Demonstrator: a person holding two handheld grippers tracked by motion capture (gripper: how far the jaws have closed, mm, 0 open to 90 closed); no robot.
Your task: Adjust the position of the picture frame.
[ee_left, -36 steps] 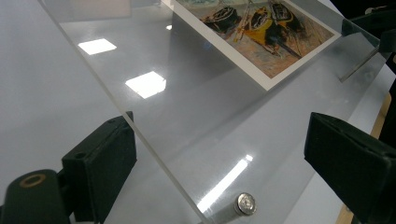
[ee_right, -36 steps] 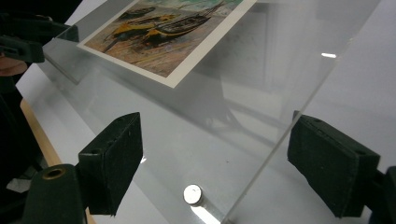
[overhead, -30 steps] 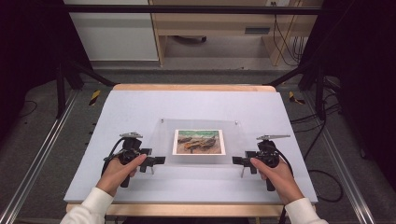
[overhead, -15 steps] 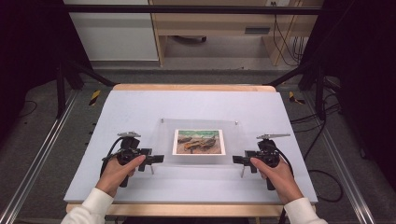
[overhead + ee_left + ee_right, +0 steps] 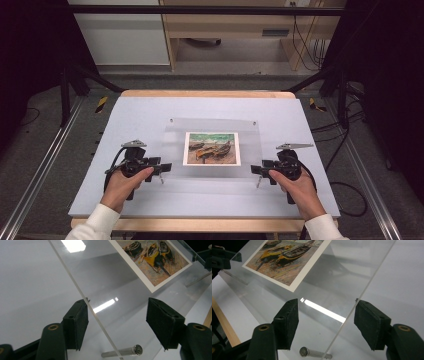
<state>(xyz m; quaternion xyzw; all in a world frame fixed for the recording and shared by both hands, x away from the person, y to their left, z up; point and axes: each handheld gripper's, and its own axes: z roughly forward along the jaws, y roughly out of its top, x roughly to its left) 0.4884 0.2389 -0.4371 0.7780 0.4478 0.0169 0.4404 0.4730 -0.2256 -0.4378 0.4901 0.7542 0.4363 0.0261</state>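
Framing the job: I am taking hold of a clear panel by its two side edges, one gripper at each, so the work is at the grasping step.
Counter point(image 5: 150, 120): pale and flat; it carries everything I am working on.
Panel point(image 5: 212, 172): clear acrylic, in the middle of the counter, standing a little off it on short metal pegs, with two small holes near its far edge. I judge that it has not been lifted or shifted yet.
Print point(image 5: 211, 148): a painting of boats with a white border, lying flat at the panel, well centred between my two hands.
Left gripper point(image 5: 162, 167): at the panel's left edge. In the left gripper view the clear edge point(image 5: 85, 303) runs between my jaws, right by the left pad and well short of the other. The jaws have just been closing, and they stand apart, not pressing.
Right gripper point(image 5: 256, 170): at the right edge, mirrored. In the right gripper view the edge point(image 5: 352, 312) passes close to the right pad, the left one well off. These jaws have also just been closing, and no clamp shows.
Pegs: one point(image 5: 122, 351) under the left corner, one point(image 5: 313, 353) under the right.
Done: both grippers lined up on the edges.
Left: finish closing on both sides, then move the panel.
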